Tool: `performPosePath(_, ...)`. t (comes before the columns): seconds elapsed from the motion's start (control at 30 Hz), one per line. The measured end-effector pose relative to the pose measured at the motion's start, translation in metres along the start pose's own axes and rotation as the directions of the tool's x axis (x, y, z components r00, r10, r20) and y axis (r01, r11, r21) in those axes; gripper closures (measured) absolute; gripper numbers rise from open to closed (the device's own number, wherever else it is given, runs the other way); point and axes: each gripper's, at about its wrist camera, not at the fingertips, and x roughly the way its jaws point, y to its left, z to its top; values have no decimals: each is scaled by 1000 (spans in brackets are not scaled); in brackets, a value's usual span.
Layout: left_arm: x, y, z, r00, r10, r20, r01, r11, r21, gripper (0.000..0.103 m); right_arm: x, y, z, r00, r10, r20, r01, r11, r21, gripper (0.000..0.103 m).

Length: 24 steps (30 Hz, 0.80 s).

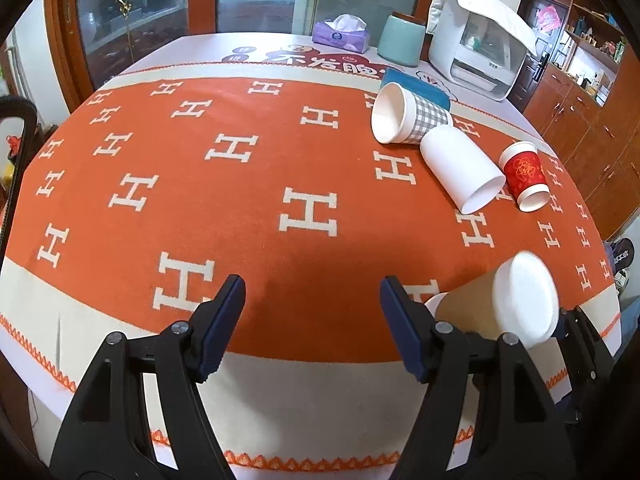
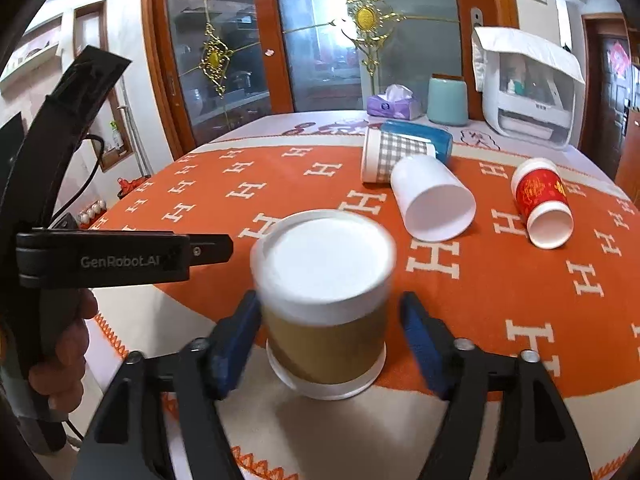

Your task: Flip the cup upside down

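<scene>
A tan paper cup (image 2: 326,320) with white rims stands upside down, base up, on the orange cloth near the table's front edge. It sits between the open fingers of my right gripper (image 2: 330,340); the left finger (image 2: 236,344) is at or very near its side, the right finger stands apart. The cup looks blurred. In the left wrist view the same cup (image 1: 508,300) is at the lower right. My left gripper (image 1: 312,324) is open and empty over the cloth, left of that cup. A checked cup (image 1: 404,118), a white cup (image 1: 460,166) and a red cup (image 1: 524,176) lie on their sides.
The table (image 1: 280,392) carries an orange cloth with white H marks. At the back stand a purple tissue box (image 1: 342,34), a teal canister (image 1: 402,40), a blue box (image 1: 420,86) and a white appliance (image 1: 476,48). Glass cabinet doors stand behind.
</scene>
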Motion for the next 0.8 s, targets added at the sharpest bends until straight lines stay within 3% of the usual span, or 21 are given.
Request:
performPosePath(0.43,-7,-1,-6,1000,31,-7,-31,1000,2,34,-35,1,-8,999,25,44,-27,998,49,17)
performPosePath(0.8,-53,-19,-4,988,86,126,-94,994,61,33,-100,-15,23,993,-19,118,-4,983,183,17)
